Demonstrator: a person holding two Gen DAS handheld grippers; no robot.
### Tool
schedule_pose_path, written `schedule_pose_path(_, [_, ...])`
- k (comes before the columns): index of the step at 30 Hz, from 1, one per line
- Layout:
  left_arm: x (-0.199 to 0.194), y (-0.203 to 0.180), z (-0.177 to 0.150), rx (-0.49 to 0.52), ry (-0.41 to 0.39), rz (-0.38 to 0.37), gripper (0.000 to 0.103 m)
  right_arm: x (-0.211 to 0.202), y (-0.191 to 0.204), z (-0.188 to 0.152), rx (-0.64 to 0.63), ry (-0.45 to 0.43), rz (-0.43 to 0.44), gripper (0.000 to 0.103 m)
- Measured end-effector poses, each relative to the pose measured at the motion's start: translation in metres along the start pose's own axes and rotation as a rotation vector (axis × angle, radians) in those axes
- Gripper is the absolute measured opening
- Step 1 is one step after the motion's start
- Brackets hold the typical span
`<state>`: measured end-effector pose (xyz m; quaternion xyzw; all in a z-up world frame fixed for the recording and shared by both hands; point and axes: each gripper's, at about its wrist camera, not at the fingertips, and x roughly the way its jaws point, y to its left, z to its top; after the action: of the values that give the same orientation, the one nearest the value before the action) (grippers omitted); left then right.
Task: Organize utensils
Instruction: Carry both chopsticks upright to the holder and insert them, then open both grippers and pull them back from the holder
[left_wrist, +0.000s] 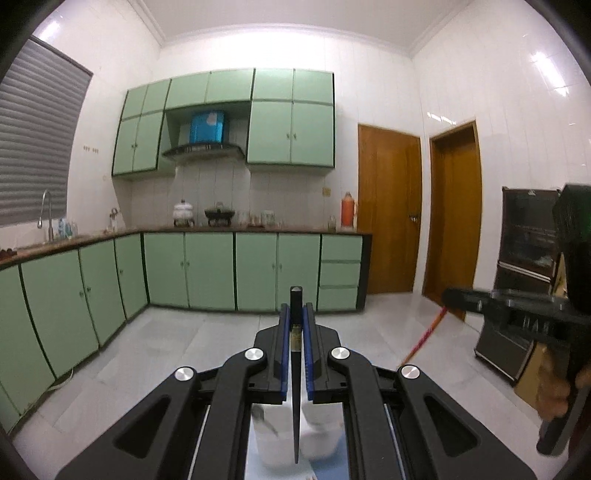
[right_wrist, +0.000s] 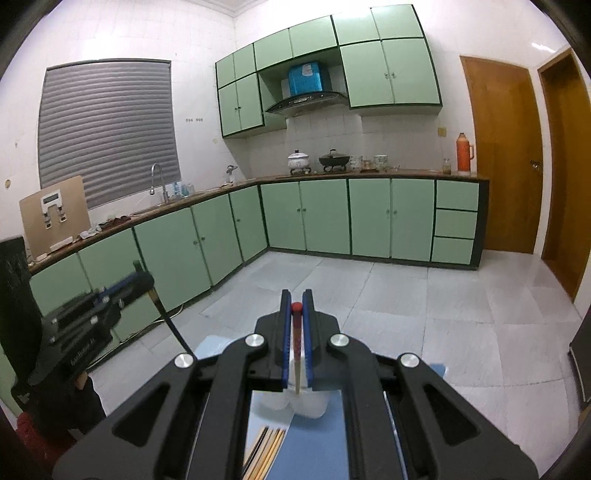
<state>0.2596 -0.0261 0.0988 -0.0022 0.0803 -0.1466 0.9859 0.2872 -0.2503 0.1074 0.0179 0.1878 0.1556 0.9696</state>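
Observation:
My left gripper (left_wrist: 296, 314) is shut on a black chopstick (left_wrist: 296, 387), which hangs tip down over a white holder cup (left_wrist: 317, 432). My right gripper (right_wrist: 296, 301) is shut on a red-topped chopstick (right_wrist: 296, 350), tip down over the same white holder (right_wrist: 310, 404). Several loose chopsticks (right_wrist: 267, 450) lie on the blue mat (right_wrist: 317, 443) below it. The right gripper also shows at the right of the left wrist view (left_wrist: 452, 298) with its red chopstick (left_wrist: 424, 336). The left gripper shows at the left of the right wrist view (right_wrist: 142, 278).
Green kitchen cabinets (left_wrist: 207, 273) and a counter with pots and a red flask (right_wrist: 464, 153) line the far walls. Two wooden doors (left_wrist: 391, 210) stand at right. A dark cabinet (left_wrist: 524, 258) is at far right. White tiled floor (right_wrist: 424, 306) lies beyond the mat.

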Motion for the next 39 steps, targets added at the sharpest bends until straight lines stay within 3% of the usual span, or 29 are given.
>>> schedule_pose_path(7, [0.06,0.001,-0.003,0.003,-0.027,0.032,0.007,0.052,-0.012,-0.007,0.01,0.028,-0.029,0.005])
schedule_pose_path(15, [0.118,0.014,-0.046,-0.021,0.099,0.037,0.007,0.1,-0.014,-0.033,0.026,0.111,-0.024,0.005])
schedule_pose_path(19, [0.128,0.018,-0.062,-0.026,0.166,0.033,0.007,0.111,-0.013,-0.045,0.029,0.144,-0.019,0.007])
schedule_pose_path(23, [0.121,0.018,-0.067,-0.014,0.182,0.035,0.011,0.11,-0.014,-0.051,0.04,0.152,-0.021,0.013])
schedule_pose_path(27, [0.107,0.02,-0.064,-0.019,0.179,0.038,0.021,0.093,-0.016,-0.053,0.061,0.114,-0.032,0.039])
schedule_pose_path(33, [0.066,0.022,-0.059,-0.022,0.159,0.058,0.043,0.052,-0.016,-0.061,0.08,0.046,-0.055,0.068])
schedule_pose_path(39, [0.019,0.019,-0.077,-0.027,0.176,0.066,0.066,0.008,-0.014,-0.099,0.115,0.01,-0.088,0.091])
